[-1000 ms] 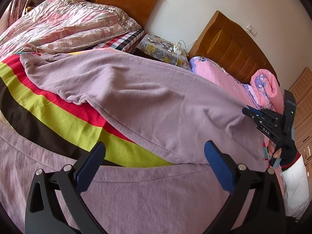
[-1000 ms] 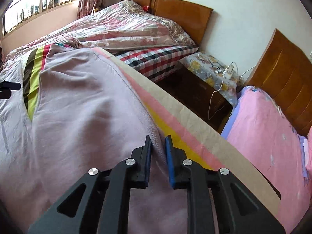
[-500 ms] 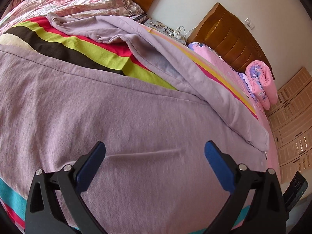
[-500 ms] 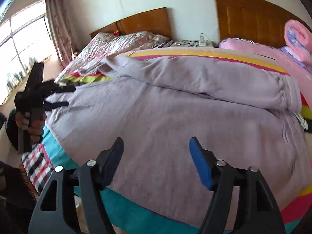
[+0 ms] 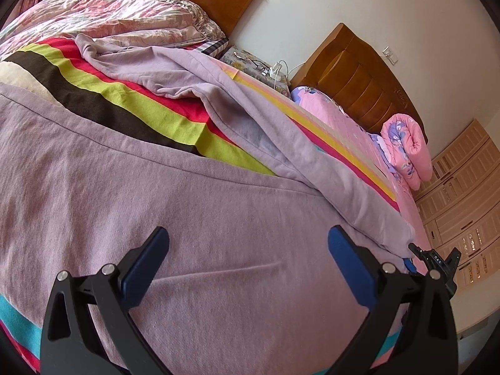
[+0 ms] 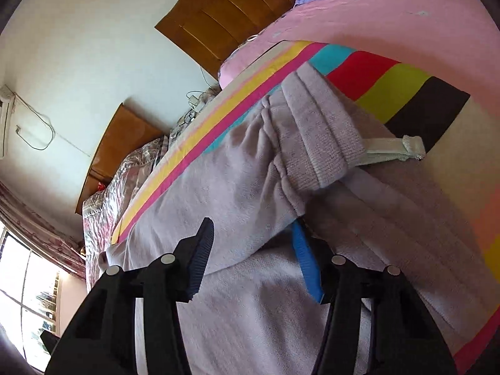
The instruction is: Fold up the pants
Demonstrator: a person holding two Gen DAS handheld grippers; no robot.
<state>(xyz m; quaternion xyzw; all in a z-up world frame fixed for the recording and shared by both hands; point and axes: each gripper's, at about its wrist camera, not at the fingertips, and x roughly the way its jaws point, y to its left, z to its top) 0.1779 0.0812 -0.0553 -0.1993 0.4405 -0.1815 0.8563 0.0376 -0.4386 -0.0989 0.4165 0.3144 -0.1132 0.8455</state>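
The pants are lying spread across the striped blanket on the bed, one leg running straight toward the far end and the other leg draped at an angle beside it, with its cuff bunched near the quilt.

The left claw is hovering over the seat area with its fingers wide apart, gripping nothing.

The right claw is standing at the waistband, fingers apart, with a fold of cloth lying between them; whether the pads are touching the cloth cannot be told. The drawstring is trailing out to the side.

Judged step: setting up the first lengthwise fold, leg onto leg.

Next move calls for:
1. Closing the right claw on the waistband edge.
2. Taking a second hold with the left claw.
3. Carrying both holds across together so that the legs are aligning.
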